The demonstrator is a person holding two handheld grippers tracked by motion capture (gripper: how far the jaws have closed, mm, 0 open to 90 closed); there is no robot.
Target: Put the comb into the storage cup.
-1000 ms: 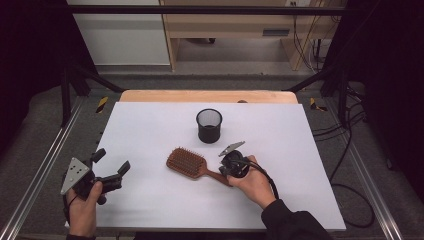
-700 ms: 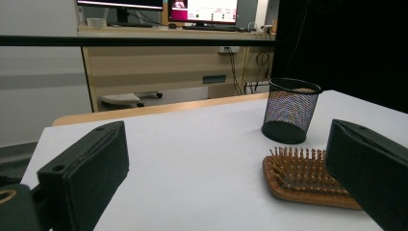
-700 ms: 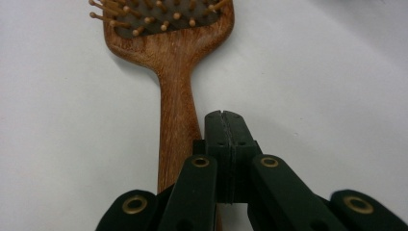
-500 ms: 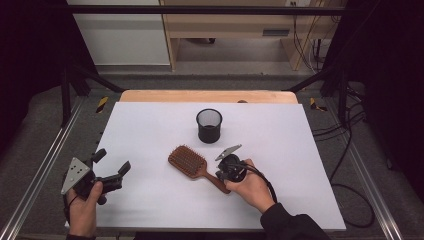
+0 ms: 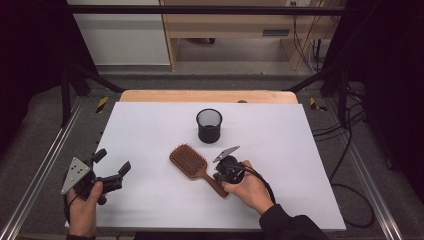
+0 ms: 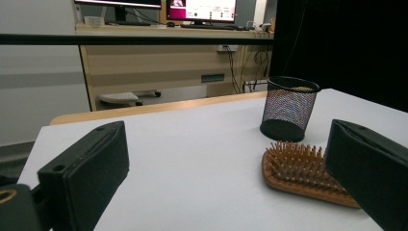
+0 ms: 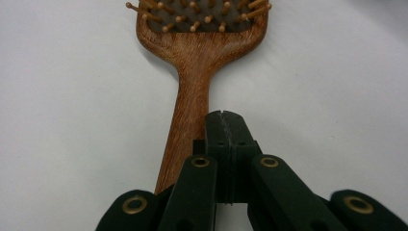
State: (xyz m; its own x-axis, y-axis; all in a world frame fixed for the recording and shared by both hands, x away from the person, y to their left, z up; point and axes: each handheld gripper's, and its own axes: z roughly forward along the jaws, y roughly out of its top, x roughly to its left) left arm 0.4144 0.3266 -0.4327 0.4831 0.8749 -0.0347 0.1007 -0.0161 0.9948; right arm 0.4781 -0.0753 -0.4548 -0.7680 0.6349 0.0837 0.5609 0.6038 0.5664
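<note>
A wooden hairbrush (image 5: 187,161) lies bristles up in the middle of the white table, its handle pointing toward the near right. My right gripper (image 5: 218,177) rests over that handle. In the right gripper view its jaws (image 7: 223,118) are shut flat against each other, just to the right of the handle (image 7: 192,96), with nothing between them. My left gripper (image 5: 112,161) is held at the near left of the table, open and empty. The left gripper view looks between the wide-apart jaws (image 6: 226,163) to the brush (image 6: 298,168) and a black mesh cup (image 6: 288,108).
The black mesh cup (image 5: 209,125) stands upright behind the brush, near the table's middle. The white tabletop (image 5: 150,130) ends in a wooden strip (image 5: 207,96) at the back. Metal frame rails (image 5: 45,165) run along both sides, and cables (image 5: 345,150) lie on the floor at right.
My right gripper has slid slightly left and toward the near edge, over the brush handle. The brush, the cup and the left gripper have not moved.
</note>
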